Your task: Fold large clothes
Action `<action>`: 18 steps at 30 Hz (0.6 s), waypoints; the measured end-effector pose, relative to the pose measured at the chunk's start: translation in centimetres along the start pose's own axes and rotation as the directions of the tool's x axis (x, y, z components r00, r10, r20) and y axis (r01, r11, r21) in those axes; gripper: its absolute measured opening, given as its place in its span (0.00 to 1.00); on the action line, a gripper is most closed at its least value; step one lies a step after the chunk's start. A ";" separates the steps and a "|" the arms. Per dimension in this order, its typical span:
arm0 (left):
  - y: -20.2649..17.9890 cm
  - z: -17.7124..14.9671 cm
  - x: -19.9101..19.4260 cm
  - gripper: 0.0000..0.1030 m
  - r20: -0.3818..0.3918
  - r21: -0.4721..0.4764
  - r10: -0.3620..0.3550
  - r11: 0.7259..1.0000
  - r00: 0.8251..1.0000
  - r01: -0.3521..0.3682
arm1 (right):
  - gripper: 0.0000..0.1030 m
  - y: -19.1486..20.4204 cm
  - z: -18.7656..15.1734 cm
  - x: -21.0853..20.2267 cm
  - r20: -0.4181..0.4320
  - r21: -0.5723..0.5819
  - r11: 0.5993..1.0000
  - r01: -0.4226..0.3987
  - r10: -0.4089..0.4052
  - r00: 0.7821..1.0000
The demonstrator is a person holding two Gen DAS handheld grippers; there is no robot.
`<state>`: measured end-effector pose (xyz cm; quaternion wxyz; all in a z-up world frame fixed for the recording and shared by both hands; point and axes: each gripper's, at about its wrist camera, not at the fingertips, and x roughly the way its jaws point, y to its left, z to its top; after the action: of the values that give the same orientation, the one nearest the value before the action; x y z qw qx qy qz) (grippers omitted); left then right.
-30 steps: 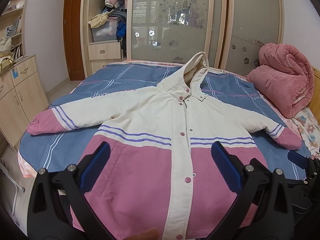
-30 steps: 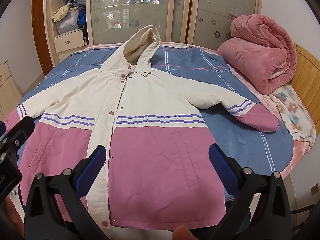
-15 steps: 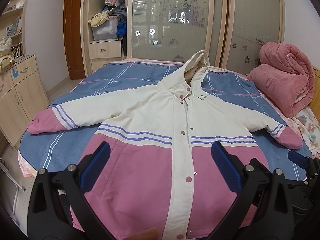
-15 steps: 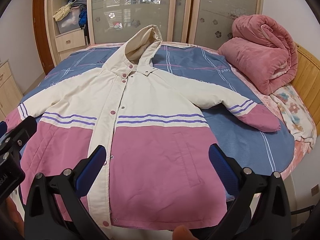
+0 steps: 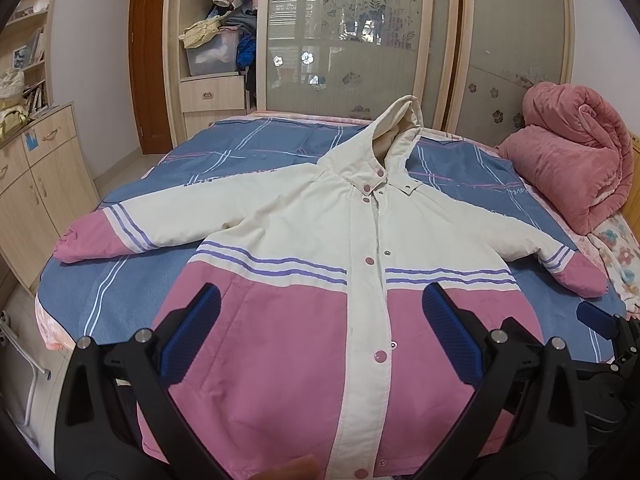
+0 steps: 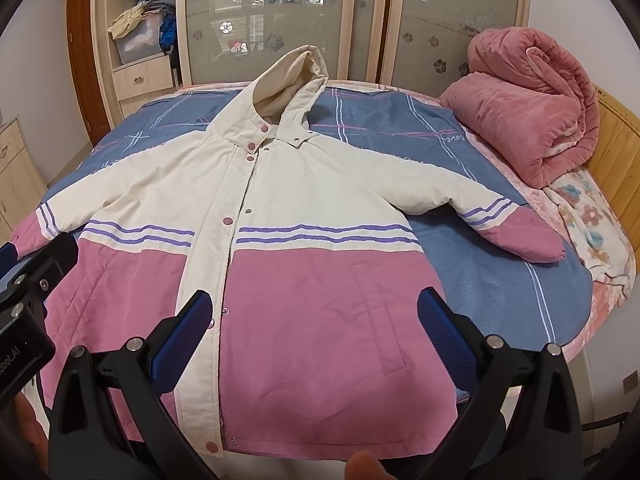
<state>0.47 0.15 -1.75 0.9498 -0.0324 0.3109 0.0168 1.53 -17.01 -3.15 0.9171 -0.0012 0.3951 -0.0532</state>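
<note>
The left gripper [image 5: 320, 336] hangs above the lower part of the jacket with its jaws spread wide and nothing between its blue pads [image 5: 192, 336]. The right gripper [image 6: 312, 336] does likewise, splayed and empty, over the pink panel beside the front placket.

Beneath both lies the hooded jacket [image 6: 280, 220], face up and snapped shut, spread flat across the bed [image 6: 480, 280]. Its hem sits at the near edge of the bed, its hood [image 6: 292, 76] points to the far edge by the wardrobe doors [image 6: 260, 20], and each sleeve reaches toward a side edge. A rolled pink quilt [image 6: 528, 108] rests at the far right corner, well apart from the right cuff [image 6: 524, 240].

The jacket looks padded and puffy, so it is probably soft, fairly light for its bulk, and springy enough to push a fold back open. The shell seems smooth and may slide in a shallow pinch. The best holds are likely the thick seams: a cuff or the stitched shoulder for bringing a sleeve across the chest, then the hem corners for doubling the body toward the hood. A deep bite through both layers should stop the outer shell from peeling away alone.
</note>
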 end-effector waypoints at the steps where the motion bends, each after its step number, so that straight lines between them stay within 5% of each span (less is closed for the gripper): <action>1: 0.0 0.0 0.1 0.98 -0.002 -0.001 0.000 1.000 1.000 0.000 | 0.99 0.0 0.0 0.1 -0.002 0.000 1.000 0.000 0.000 1.000; 18: -0.3 -0.5 3.1 0.98 -0.059 0.008 0.016 1.000 0.998 -0.015 | 0.99 -0.3 -0.2 3.0 -0.057 0.001 1.000 -0.010 0.010 0.998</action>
<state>2.69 -0.17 -3.95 0.9402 -0.0270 0.3389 0.0221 3.43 -17.59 -5.44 0.9057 0.0025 0.4211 -0.0484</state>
